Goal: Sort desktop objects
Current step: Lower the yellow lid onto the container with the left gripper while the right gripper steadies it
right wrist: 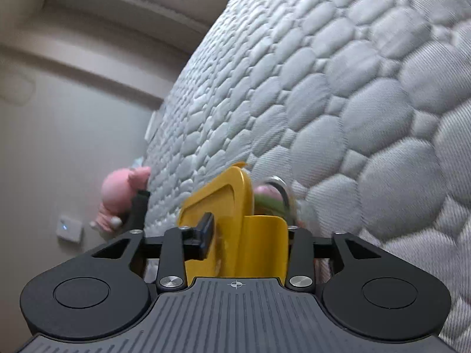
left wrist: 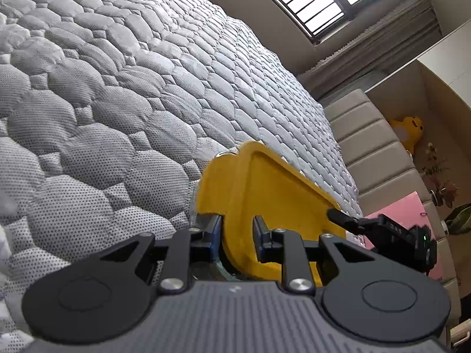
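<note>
Clamping the near rim of the yellow tray [left wrist: 265,194], the left gripper [left wrist: 237,229] has a pad on each side of that rim. The right gripper [right wrist: 250,232] straddles the tray's opposite end, jaws apart, not visibly pressing. Tilted on the quilted mattress [left wrist: 117,94], the tray looks empty inside; a clear jar [right wrist: 273,197] lies just beyond it. Sorting seems barely begun.

No words, brands or numbers can be read; lettering on the black device [left wrist: 394,229] is blurred.
</note>
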### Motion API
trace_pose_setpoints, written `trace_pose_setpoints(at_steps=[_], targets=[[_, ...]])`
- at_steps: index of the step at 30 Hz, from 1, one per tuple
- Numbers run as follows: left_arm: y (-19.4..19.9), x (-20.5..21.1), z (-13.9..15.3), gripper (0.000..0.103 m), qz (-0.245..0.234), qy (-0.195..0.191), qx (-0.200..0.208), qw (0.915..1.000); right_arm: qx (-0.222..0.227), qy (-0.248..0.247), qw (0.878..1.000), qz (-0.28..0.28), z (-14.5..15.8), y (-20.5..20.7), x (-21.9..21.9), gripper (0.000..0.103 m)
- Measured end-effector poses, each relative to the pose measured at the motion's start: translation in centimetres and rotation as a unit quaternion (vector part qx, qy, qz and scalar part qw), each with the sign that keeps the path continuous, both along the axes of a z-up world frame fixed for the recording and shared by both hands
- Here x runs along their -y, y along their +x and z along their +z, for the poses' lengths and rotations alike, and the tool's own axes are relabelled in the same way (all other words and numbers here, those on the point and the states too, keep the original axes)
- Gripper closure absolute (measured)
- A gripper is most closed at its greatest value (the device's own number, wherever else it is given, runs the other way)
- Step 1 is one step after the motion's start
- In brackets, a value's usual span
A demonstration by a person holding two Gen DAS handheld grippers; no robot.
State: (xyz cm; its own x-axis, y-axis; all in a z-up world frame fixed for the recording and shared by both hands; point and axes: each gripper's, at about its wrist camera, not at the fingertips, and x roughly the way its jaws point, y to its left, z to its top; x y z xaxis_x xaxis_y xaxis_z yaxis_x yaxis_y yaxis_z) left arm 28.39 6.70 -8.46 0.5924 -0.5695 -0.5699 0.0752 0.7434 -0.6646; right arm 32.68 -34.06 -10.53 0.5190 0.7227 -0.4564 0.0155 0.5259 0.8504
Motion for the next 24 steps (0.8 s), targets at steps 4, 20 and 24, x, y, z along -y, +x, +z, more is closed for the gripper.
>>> trace_pose_setpoints(at_steps=[4, 20, 24], targets=[[-0.3, -0.2, 0.4, 0.078, 0.019, 0.034, -0.001, 0.9992, 0.004, 0.042, 0.999, -0.021, -0.7, -2.0, 2.3, 0.05], [0.6, -1.3, -0.7, 0.063, 0.025, -0.004, -0.035, 0.9991, 0.052, 0.019, 0.997, -0.051, -4.4, -6.3, 3.0, 0.047], [0.9, -0.9, -0.6, 0.062, 0.017, 0.001, -0.033, 0.9993, 0.049, 0.0, 0.998, -0.037, -4.9, -4.1, 0.8, 0.052]])
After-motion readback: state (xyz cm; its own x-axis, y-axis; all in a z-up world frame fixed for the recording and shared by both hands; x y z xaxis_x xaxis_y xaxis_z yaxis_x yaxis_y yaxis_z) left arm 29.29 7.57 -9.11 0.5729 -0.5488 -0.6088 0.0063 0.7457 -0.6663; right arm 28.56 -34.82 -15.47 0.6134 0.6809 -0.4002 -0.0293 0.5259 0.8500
